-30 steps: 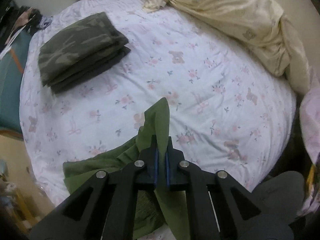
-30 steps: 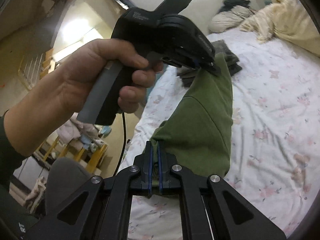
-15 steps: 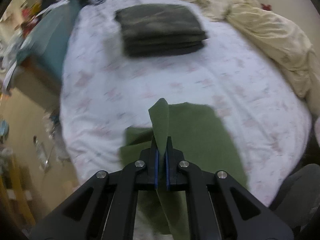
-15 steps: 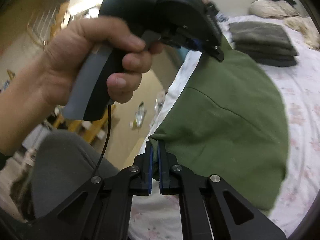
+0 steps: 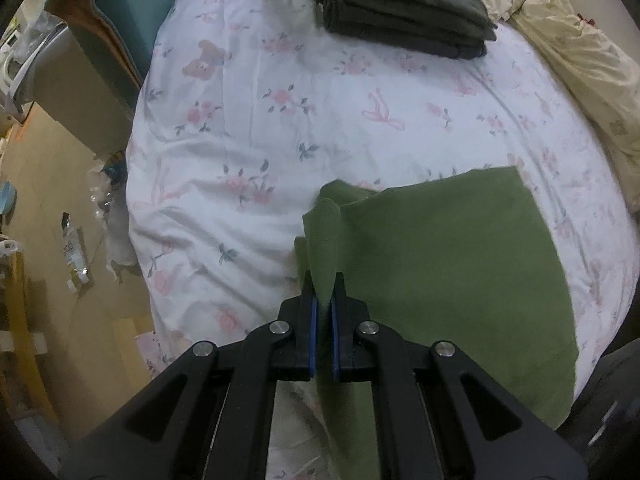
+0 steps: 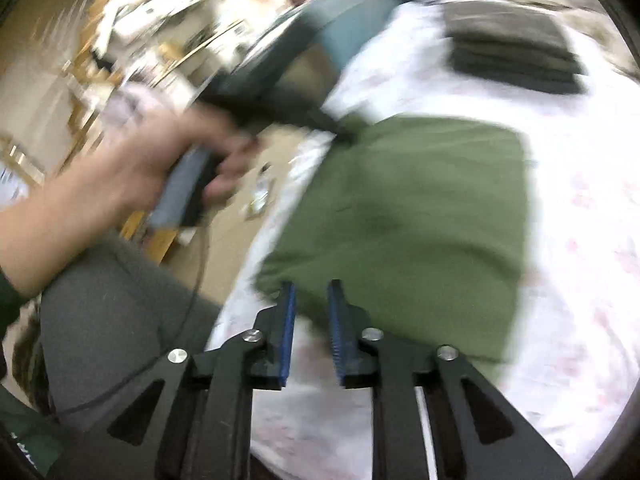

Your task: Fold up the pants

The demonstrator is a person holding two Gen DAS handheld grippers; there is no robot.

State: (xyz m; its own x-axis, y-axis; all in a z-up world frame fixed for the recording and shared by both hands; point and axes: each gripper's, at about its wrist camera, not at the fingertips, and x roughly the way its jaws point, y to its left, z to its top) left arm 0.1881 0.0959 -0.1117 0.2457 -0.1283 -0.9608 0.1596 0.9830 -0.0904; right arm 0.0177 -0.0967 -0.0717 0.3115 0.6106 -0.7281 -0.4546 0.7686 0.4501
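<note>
Olive green pants (image 5: 460, 264) lie folded flat on the flowered bed sheet (image 5: 280, 120). My left gripper (image 5: 323, 280) is shut on a raised corner of the pants at their left edge, pointing steeply down. In the blurred right wrist view a hand (image 6: 132, 172) holds that left gripper (image 6: 344, 132) at the far left corner of the pants (image 6: 420, 208). My right gripper (image 6: 312, 286) sits at the near left corner. Its jaws are opening, and the cloth's edge lies loose at their tips with the pads apart.
A stack of folded dark and camouflage clothes (image 5: 400, 4) lies at the far side of the bed. A crumpled cream duvet (image 5: 580, 52) fills the right. The bed's left edge drops to a cluttered floor (image 5: 60, 220). A person's grey-clad knee (image 6: 112, 320) is beside the bed.
My left gripper swung over and down with its corner, and the pants now lie flat on the sheet. My right gripper's jaws came apart and released the cloth.
</note>
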